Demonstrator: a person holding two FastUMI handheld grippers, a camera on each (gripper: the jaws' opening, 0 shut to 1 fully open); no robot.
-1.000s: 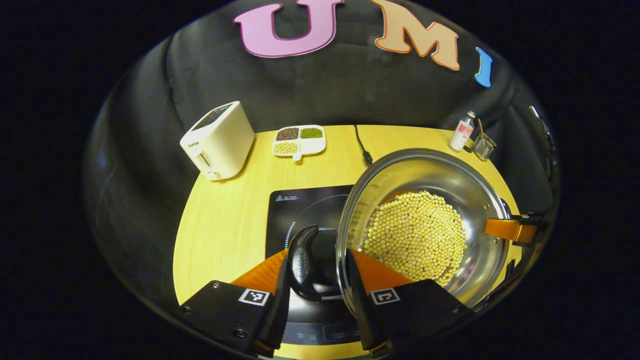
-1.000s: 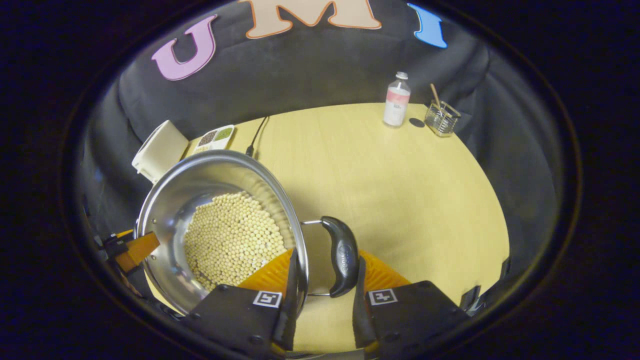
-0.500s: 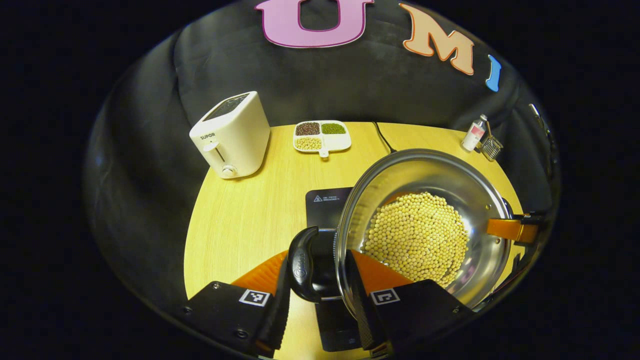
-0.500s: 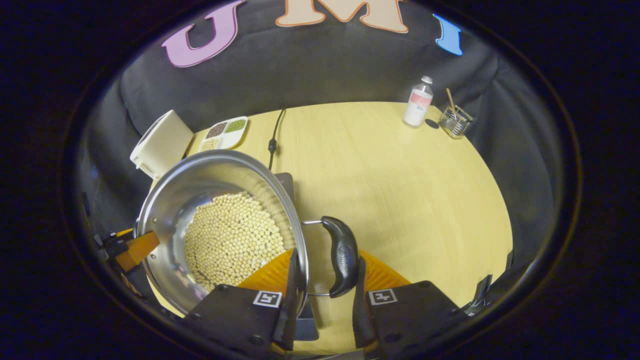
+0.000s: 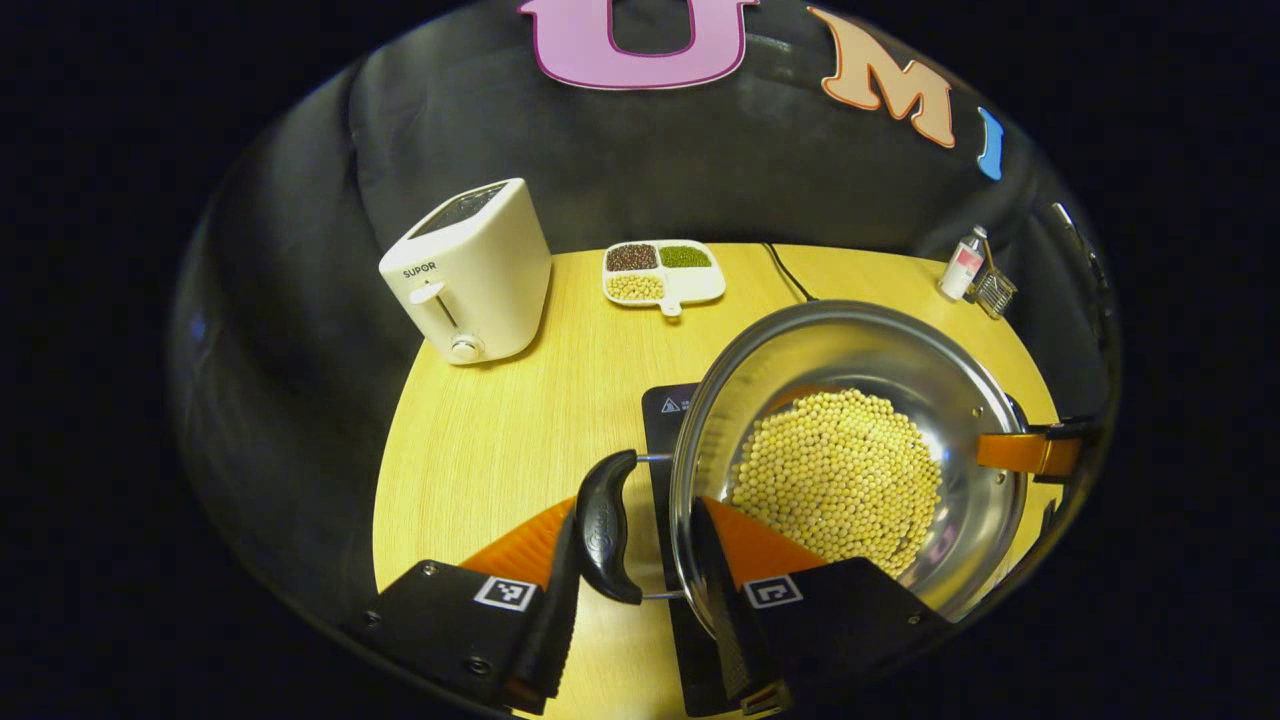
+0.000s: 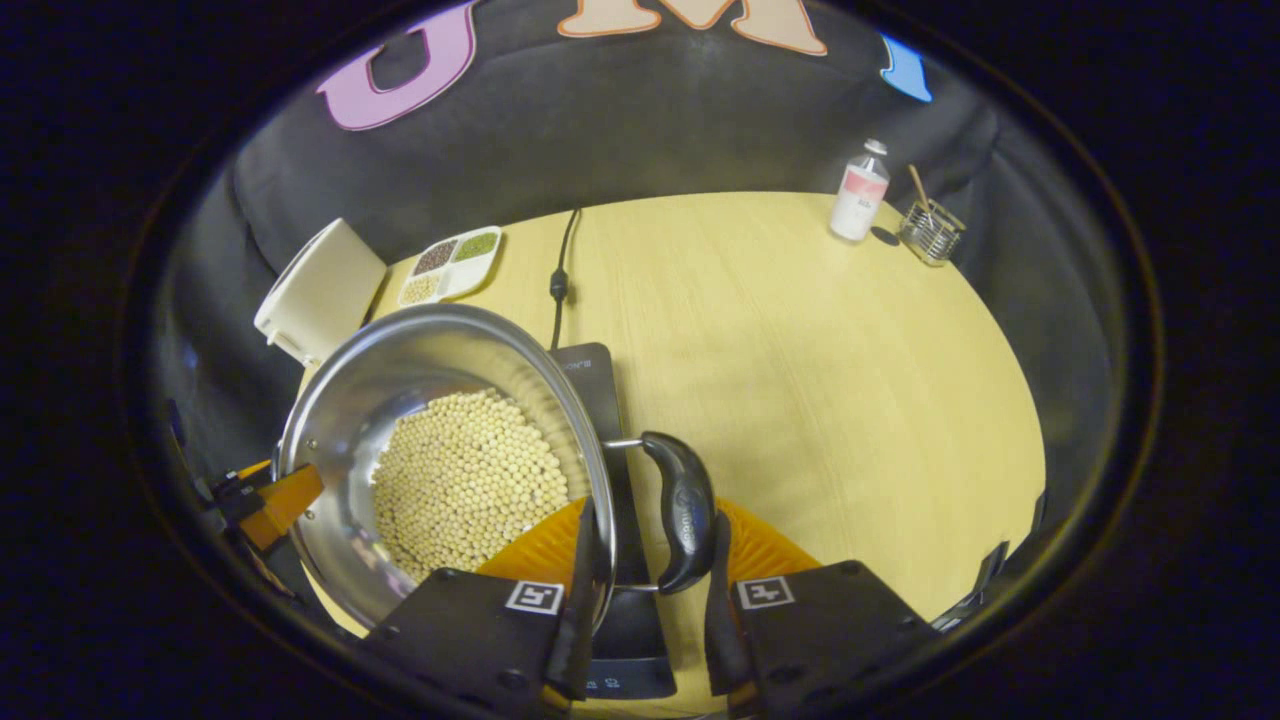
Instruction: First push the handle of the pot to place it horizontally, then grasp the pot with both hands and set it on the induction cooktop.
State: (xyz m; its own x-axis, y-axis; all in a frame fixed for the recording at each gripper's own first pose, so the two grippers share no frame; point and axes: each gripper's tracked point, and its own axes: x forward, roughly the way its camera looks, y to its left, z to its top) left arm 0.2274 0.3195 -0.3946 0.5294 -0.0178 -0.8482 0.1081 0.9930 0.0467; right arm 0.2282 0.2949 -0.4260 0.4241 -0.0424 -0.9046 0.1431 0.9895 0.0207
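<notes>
1. We hold the steel pot (image 5: 850,450) of soybeans (image 5: 835,480) in the air over the table (image 5: 480,440); the handles lie flat, so we judge the pushing step done and the carry to be in hand.
2. Our left gripper (image 5: 628,560) has its fingers narrowed around the pot's left black side handle (image 5: 603,525), one finger outside the handle and the other against the pot wall; both seem to press, so we read it as holding.
3. Our right gripper (image 6: 648,560) does the same on the right black side handle (image 6: 685,510); its fingers are narrow and clamp handle and rim between them.
4. The induction cooktop (image 5: 668,420) lies under the pot, mostly covered by it; in the right gripper view its dark slab (image 6: 600,390) shows beneath the pot's right edge.
5. Next, by our judgement, we need to centre the pot over the cooktop and lower both grippers evenly; a tilt could spill the beans.
6. A toaster (image 5: 468,270), a divided bean dish (image 5: 665,272), a small bottle (image 6: 858,192) and a wire holder (image 6: 930,232) stand well apart from the pot.
</notes>
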